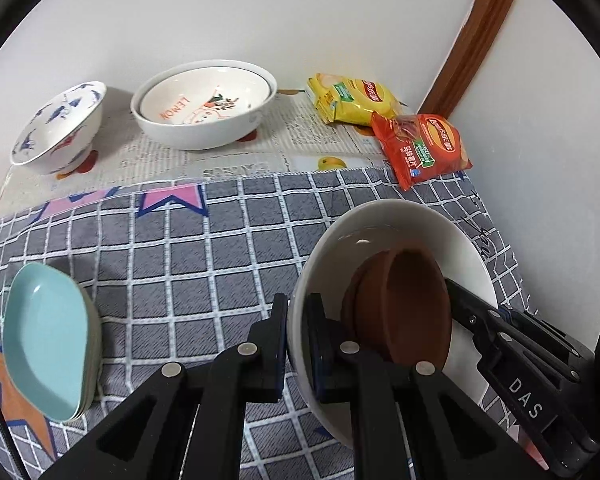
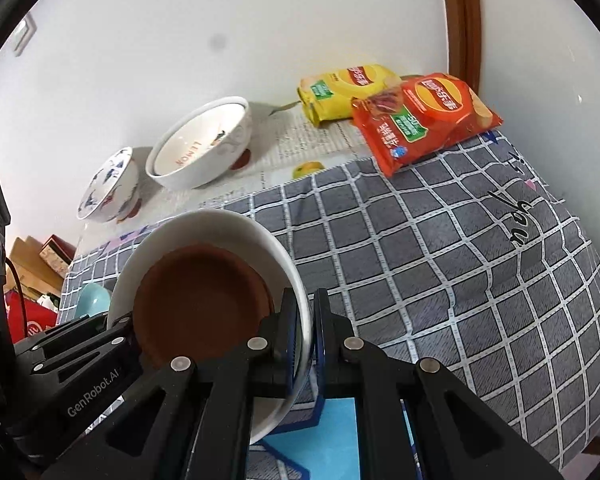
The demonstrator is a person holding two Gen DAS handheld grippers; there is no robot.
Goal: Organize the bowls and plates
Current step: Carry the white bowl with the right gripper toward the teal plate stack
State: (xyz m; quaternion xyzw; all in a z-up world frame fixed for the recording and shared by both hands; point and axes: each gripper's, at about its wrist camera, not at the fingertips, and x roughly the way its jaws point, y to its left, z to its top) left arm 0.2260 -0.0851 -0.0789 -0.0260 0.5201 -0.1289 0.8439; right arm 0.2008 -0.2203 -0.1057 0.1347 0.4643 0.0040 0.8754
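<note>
A white bowl with a brown dish inside is held over the checked cloth. My left gripper is shut on the bowl's left rim. My right gripper is shut on the bowl's right rim, beside the brown dish; it also shows in the left wrist view. Light blue plates are stacked at the left. Nested white "LEMON" bowls and a blue-patterned bowl stand at the back by the wall.
A yellow crisp bag and a red crisp bag lie at the back right near a brown door frame. The grey checked cloth covers the table. Boxes sit beyond the table's left edge.
</note>
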